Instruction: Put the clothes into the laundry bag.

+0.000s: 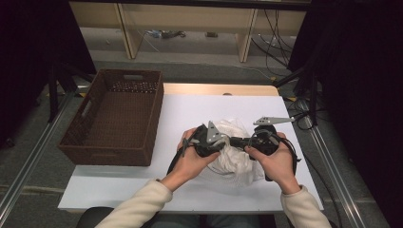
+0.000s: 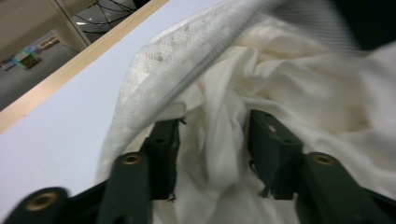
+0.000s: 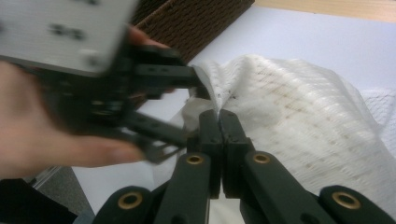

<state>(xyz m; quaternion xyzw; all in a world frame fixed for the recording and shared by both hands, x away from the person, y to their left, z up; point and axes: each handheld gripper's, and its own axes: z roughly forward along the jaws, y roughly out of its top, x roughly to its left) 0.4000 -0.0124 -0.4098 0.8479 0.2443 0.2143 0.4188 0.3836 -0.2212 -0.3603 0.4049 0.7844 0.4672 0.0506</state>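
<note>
At worktop (image 1: 142, 190) centre: right hand-held gripper (image 3: 219, 122) clenched on white lace garment (image 1: 235, 159); left hand-held gripper (image 2: 212, 140) released, straddling fold. Likely bunching step; next: left clamp, lift toward wicker basket (image 1: 76, 142) at 10 o'clock.

A: Is any lettering, label, brand, number or sign legible in the three views?

B: None. The small coloured items on the floor, seen in the left gripper view, are too blurred for any print on them to be read.
</note>
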